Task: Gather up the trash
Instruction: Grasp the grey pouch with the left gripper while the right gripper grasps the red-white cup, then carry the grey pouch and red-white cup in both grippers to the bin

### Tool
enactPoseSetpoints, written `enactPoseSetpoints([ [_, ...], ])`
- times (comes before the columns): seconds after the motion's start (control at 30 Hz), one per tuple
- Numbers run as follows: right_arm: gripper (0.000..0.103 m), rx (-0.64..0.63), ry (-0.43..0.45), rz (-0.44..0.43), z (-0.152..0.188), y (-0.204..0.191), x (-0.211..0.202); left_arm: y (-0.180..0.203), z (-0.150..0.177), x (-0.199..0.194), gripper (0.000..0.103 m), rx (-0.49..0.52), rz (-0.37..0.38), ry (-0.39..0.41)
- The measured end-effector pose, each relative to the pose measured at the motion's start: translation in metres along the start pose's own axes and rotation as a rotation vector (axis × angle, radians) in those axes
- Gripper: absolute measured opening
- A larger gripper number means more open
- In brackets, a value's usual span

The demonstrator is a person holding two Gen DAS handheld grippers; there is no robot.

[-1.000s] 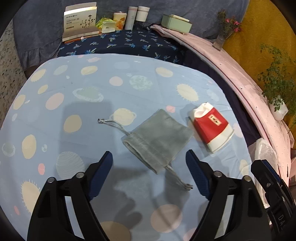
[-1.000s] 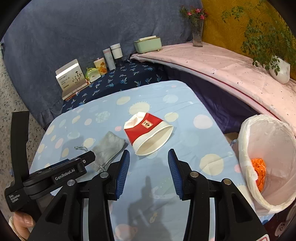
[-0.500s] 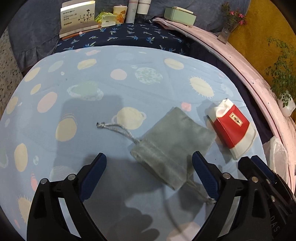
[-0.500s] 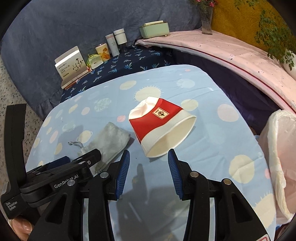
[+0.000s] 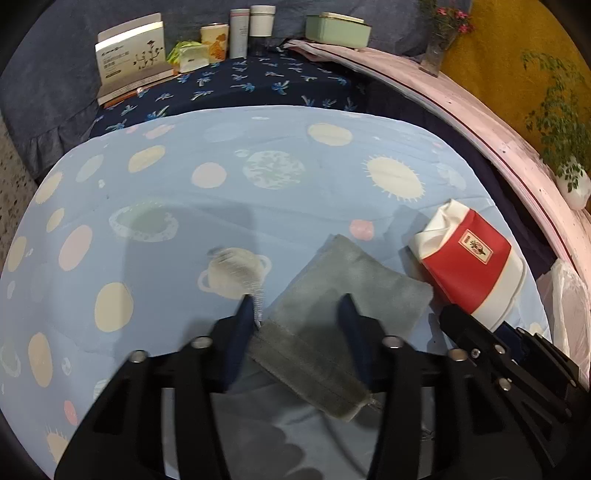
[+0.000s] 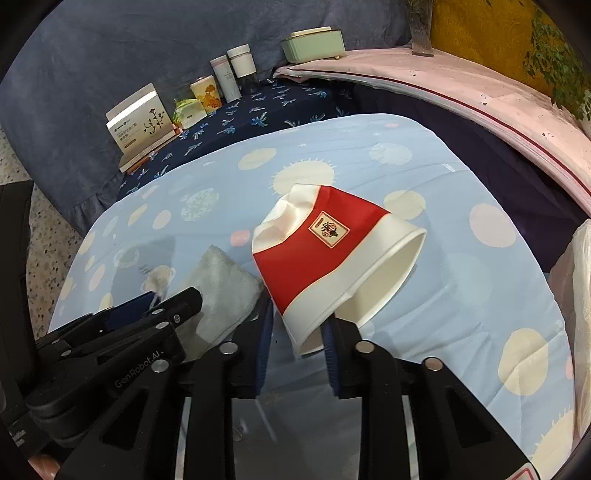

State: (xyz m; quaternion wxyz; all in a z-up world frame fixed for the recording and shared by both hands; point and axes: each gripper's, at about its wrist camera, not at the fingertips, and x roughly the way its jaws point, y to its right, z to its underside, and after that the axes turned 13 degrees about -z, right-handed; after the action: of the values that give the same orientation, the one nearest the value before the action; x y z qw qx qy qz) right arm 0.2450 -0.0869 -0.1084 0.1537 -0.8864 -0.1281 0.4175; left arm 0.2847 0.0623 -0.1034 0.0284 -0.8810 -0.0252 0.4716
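A grey drawstring pouch (image 5: pixel 354 280) lies on the blue planet-print tablecloth (image 5: pixel 221 206). My left gripper (image 5: pixel 297 306) is down on it. Its jaws are closing, one pad at the pouch's left edge by the blurred drawstring (image 5: pixel 240 266), the other pressing on the fabric. To the right lies a crushed red-and-white paper cup (image 6: pixel 325 251) on its side. My right gripper (image 6: pixel 297 332) is closing on the cup's lower rim wall, which sits between the pads, with one finger at the cup mouth. Each gripper also shows in the other view: left gripper (image 6: pixel 147 314), right gripper (image 5: pixel 480 343).
A white bin bag (image 6: pixel 576 288) hangs off the table's right edge. At the back, on a dark blue cloth, stand a white carton (image 5: pixel 129 55), small packets, two bottles (image 5: pixel 251 29) and a green box (image 5: pixel 338 29). A pink-covered ledge (image 5: pixel 480 122) with plants curves along the right.
Both grippers have come forward and down. The left jaws, wide around the pouch, have narrowed onto it and its drawstring has shifted. The right jaws have narrowed onto the cup's rim.
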Motion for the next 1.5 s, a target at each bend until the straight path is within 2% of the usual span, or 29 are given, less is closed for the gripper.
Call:
enactPoseSetpoints([
  [0.07,0.018,-0.003,0.003,-0.001,0.000,0.001,-0.001,0.003,-0.001,0.000,0.022,0.007,0.011,0.000],
  [0.17,0.014,-0.002,0.014,-0.002,-0.001,0.001,-0.006,0.005,-0.002,-0.001,0.013,0.001,0.035,-0.010],
  [0.27,0.009,-0.003,0.033,0.002,-0.002,0.002,-0.015,0.009,-0.001,-0.005,0.010,0.007,0.048,-0.009],
  [0.4,0.005,0.006,0.064,0.007,-0.004,0.007,-0.032,0.017,0.001,-0.018,0.009,0.016,0.062,0.004],
  [0.83,0.005,0.034,0.194,0.051,-0.003,0.033,-0.115,0.068,0.002,-0.084,0.009,0.084,0.126,0.100],
  [1.13,0.005,0.085,0.292,0.101,0.004,0.069,-0.181,0.123,0.007,-0.133,0.009,0.159,0.189,0.164],
  [1.5,0.005,0.158,0.382,0.180,0.022,0.123,-0.245,0.208,0.020,-0.184,0.009,0.286,0.275,0.238],
])
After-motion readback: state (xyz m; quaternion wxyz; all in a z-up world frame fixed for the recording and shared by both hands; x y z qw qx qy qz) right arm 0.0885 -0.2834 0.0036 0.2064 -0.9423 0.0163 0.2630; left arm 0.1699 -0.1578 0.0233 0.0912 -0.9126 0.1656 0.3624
